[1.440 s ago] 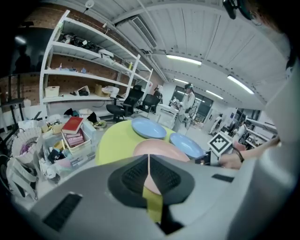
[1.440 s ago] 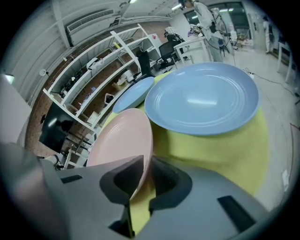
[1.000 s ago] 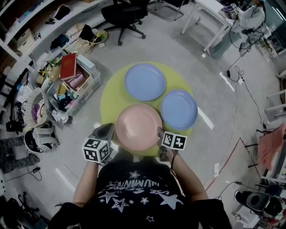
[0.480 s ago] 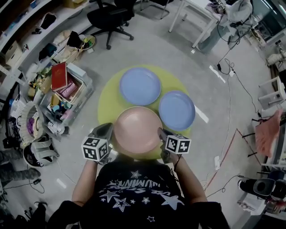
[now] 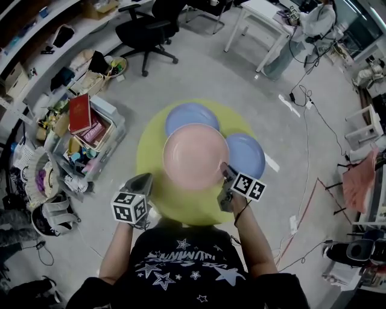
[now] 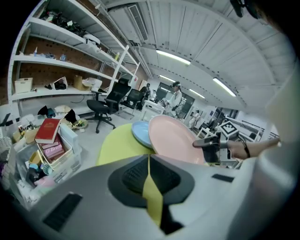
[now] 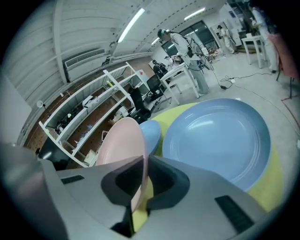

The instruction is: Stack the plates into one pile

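A pink plate (image 5: 193,154) hangs tilted above the round yellow table (image 5: 181,204), and my right gripper (image 5: 224,173) is shut on its near right rim. In the right gripper view the pink plate (image 7: 121,140) runs edge-on between the jaws of the right gripper (image 7: 142,164). One blue plate (image 5: 183,113) lies at the table's back, partly hidden by the pink one. The other blue plate (image 5: 252,154) lies at the right. My left gripper (image 5: 143,180) is shut and holds nothing, left of the pink plate and apart from it.
A plastic crate of books (image 5: 90,128) stands on the floor left of the table, with clutter and shelves beyond it. A black office chair (image 5: 145,29) and a white desk (image 5: 265,17) stand behind. Cables (image 5: 313,114) trail over the floor at the right.
The right gripper has raised the pink plate off the table's near side and carried it toward the back, over part of the rear blue plate. The left gripper now stands clear of the plate.
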`<act>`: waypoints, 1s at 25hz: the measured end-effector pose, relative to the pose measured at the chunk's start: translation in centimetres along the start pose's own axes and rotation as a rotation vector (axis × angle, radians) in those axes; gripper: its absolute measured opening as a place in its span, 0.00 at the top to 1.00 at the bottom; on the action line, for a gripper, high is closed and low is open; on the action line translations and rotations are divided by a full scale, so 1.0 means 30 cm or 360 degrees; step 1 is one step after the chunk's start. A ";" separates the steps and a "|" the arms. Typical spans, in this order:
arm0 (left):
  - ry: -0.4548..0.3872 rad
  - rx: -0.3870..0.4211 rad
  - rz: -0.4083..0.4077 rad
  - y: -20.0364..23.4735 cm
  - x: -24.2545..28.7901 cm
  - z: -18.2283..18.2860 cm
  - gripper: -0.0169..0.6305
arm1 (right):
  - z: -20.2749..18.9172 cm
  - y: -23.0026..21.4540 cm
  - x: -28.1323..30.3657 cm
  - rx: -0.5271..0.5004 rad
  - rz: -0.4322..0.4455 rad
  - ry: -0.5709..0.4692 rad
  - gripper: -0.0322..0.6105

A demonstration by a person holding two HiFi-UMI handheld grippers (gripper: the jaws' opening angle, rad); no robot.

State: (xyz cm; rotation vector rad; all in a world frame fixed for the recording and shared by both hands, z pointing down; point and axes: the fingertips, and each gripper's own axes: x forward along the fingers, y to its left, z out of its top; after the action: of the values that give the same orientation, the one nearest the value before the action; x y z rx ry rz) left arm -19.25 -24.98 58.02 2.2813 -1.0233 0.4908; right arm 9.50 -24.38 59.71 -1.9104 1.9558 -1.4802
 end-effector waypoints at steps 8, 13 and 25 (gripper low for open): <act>-0.0050 0.0012 -0.0027 0.046 0.007 0.056 0.94 | 0.053 0.011 0.140 0.0234 -0.0081 -0.0114 0.90; -0.0010 -0.0010 -0.0038 0.066 0.017 0.031 0.94 | 0.060 0.002 0.199 0.0391 -0.0124 -0.0137 0.89; 0.0028 0.0010 -0.0011 0.053 0.067 0.040 0.94 | 0.112 -0.005 0.303 0.0437 -0.0190 -0.0145 0.89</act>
State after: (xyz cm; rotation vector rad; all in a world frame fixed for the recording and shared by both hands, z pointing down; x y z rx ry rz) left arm -19.07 -27.70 58.76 2.2812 -1.0064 0.5107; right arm 9.43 -33.47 63.11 -1.9616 1.5341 -1.5640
